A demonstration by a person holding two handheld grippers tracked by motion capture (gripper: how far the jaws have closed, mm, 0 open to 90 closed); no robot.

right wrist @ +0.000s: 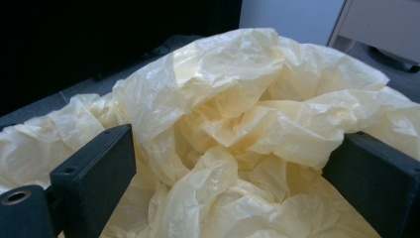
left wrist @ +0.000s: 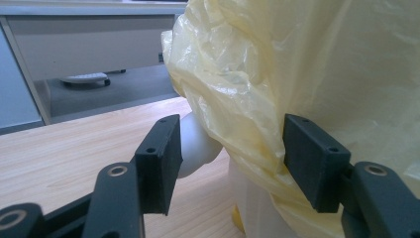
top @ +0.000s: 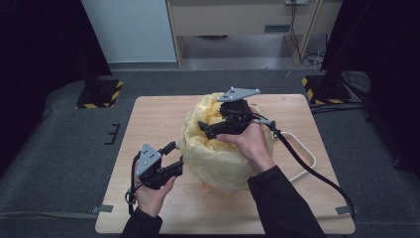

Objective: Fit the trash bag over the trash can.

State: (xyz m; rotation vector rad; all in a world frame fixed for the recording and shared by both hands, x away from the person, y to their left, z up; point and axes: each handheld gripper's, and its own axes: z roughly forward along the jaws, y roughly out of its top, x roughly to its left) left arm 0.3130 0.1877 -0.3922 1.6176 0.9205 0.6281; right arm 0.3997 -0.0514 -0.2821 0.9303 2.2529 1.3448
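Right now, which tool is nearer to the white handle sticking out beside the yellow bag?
Left. The left tool is open around the white handle at the yellow bag's side; the right tool is open over the bag's top.

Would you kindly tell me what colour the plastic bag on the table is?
Pale translucent yellow; the plastic bag shows best in the right gripper view.

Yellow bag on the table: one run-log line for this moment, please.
bag: yellow, over white bin | left gripper: open, at bag's side | right gripper: open, over bag's mouth | table: wood
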